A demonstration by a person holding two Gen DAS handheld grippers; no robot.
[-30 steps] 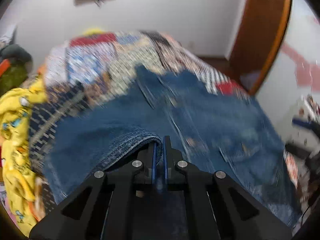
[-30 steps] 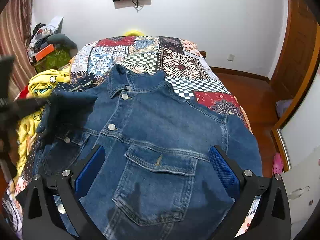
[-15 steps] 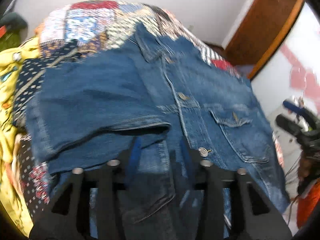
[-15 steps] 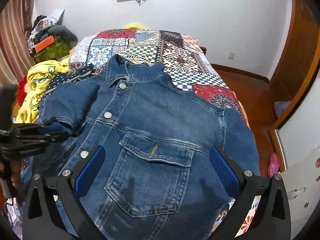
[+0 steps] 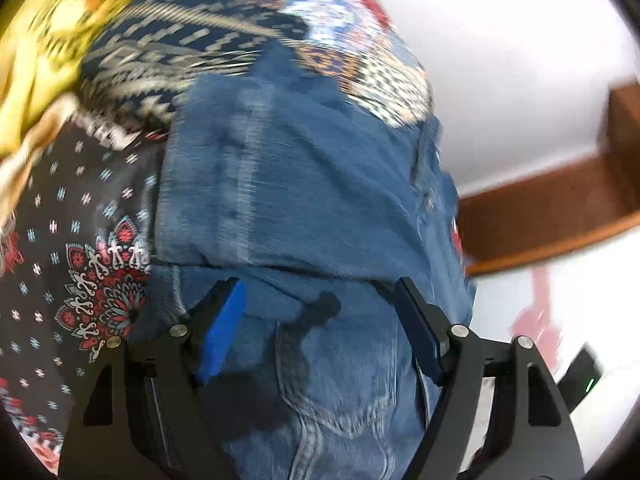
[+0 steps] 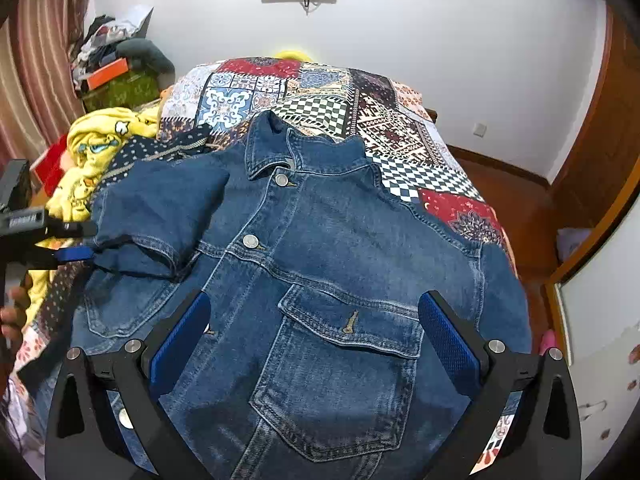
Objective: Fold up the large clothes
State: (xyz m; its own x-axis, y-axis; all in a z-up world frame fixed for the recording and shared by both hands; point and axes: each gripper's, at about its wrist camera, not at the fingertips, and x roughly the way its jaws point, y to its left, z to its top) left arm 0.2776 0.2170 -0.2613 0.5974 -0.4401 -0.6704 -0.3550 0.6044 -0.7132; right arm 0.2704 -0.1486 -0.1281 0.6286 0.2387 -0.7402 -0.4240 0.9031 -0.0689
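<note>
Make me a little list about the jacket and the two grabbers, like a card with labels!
jacket: blue denim jacket, front up, buttoned, on the quilt
sleeve: one sleeve folded over the chest; the other lies unfolded
left gripper: left gripper beside the folded sleeve, jaws opening, nothing pinched
right gripper: right gripper above the chest pocket, open
nearby: yellow cloth beside the jacket

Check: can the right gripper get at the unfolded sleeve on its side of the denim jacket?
Probably yes. The right gripper hangs open over the denim jacket, and that sleeve lies uncovered beside it.
</note>
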